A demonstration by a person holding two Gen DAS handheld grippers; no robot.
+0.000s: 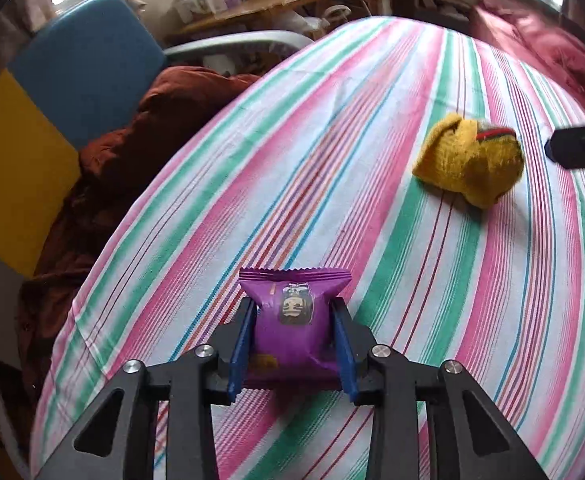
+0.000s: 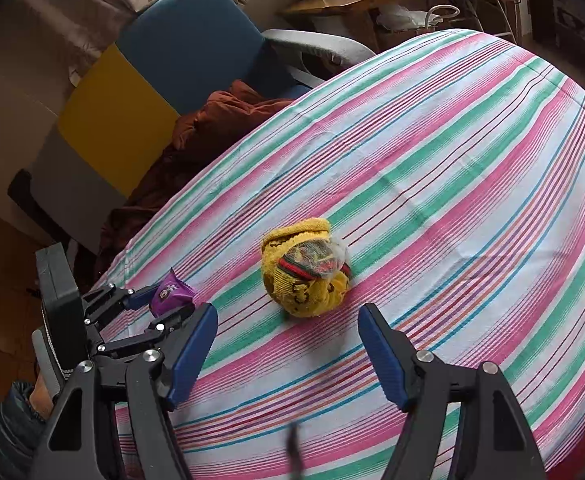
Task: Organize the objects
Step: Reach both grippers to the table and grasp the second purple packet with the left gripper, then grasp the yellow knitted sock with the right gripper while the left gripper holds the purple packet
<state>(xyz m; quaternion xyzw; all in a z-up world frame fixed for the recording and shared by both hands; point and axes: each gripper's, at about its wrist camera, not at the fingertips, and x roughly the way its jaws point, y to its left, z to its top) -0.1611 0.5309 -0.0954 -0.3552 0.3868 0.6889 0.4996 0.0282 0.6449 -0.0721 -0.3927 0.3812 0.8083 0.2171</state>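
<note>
Left hand-held gripper (image 1: pixel 292 336) clenched on purple snack packet (image 1: pixel 292 312) — right hand-held gripper (image 2: pixel 288 344) released, near yellow sock bundle (image 2: pixel 306 272)

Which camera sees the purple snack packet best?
The left wrist view: the purple snack packet sits close and face-on, squeezed by the left gripper. The right wrist view shows only a small, partly hidden bit of it at the table's edge.

We count one purple snack packet (image 1: pixel 292 332), one yellow sock bundle (image 2: pixel 306 268), two sets of tongs, one striped sheet (image 2: pixel 452 160) on the worktop, and one blue-and-yellow chair (image 2: pixel 164 80).
</note>
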